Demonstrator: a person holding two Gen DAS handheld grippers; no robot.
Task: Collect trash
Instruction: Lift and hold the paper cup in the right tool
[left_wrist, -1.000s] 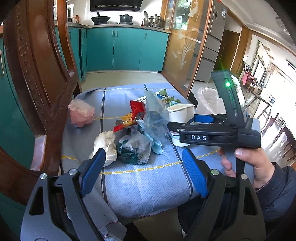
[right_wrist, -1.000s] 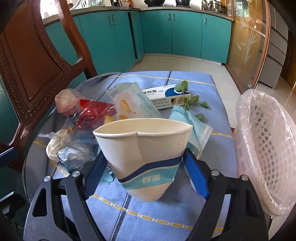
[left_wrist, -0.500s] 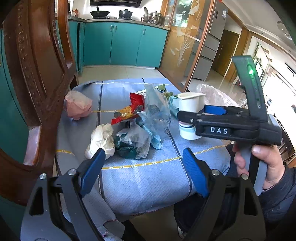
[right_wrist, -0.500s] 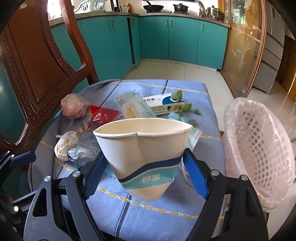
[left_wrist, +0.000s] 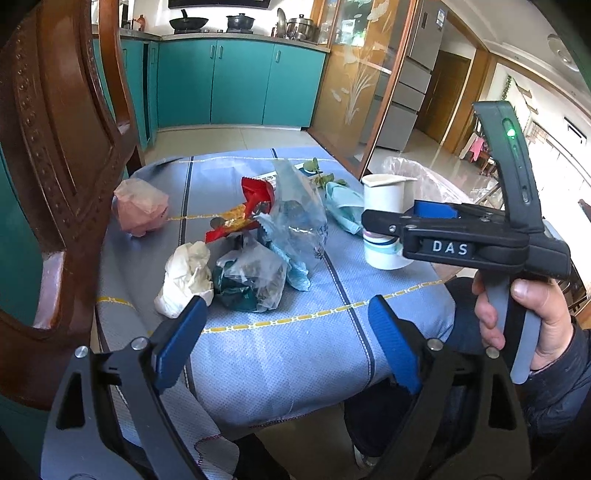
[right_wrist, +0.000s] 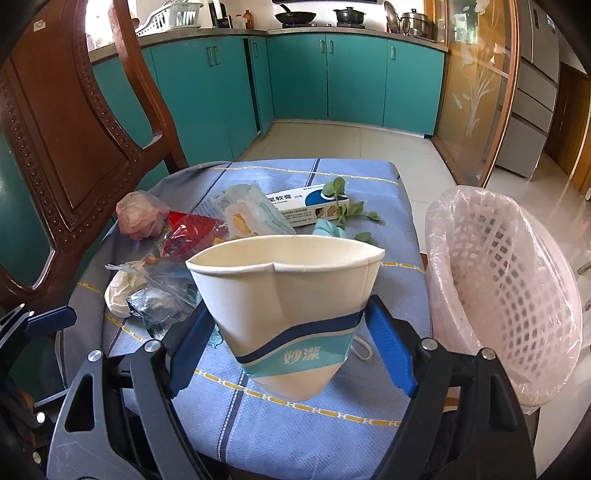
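Here the right gripper (right_wrist: 288, 345) is clenched on a white paper cup (right_wrist: 284, 306) with a blue wave band, its blue pads pressing the cup's lower sides so that the rim is squeezed out of round. The cup is held clear of the blue cloth-covered table (right_wrist: 295, 424), over its near edge. Just off the table's right edge stands a pink lattice wastebasket (right_wrist: 517, 295) lined with a clear bag.

The left gripper (left_wrist: 286, 332) hangs over the near edge of the table, jaws opening — nothing lies between them.

The rest of the trash sits in a heap toward the table's left half: a white crumpled tissue (left_wrist: 184, 277) nearest the front, a clear bag over dark green scraps (left_wrist: 251, 277), a red snack wrapper (left_wrist: 243, 218) and a tall clear plastic bag (left_wrist: 299, 210). A pink wad (left_wrist: 140, 206) lies apart by the left edge. Toward the far edge lie an ointment box (right_wrist: 314, 206), a leafy sprig (right_wrist: 347, 210) and what may be a light blue face mask (left_wrist: 343, 206) — it is partly hidden.
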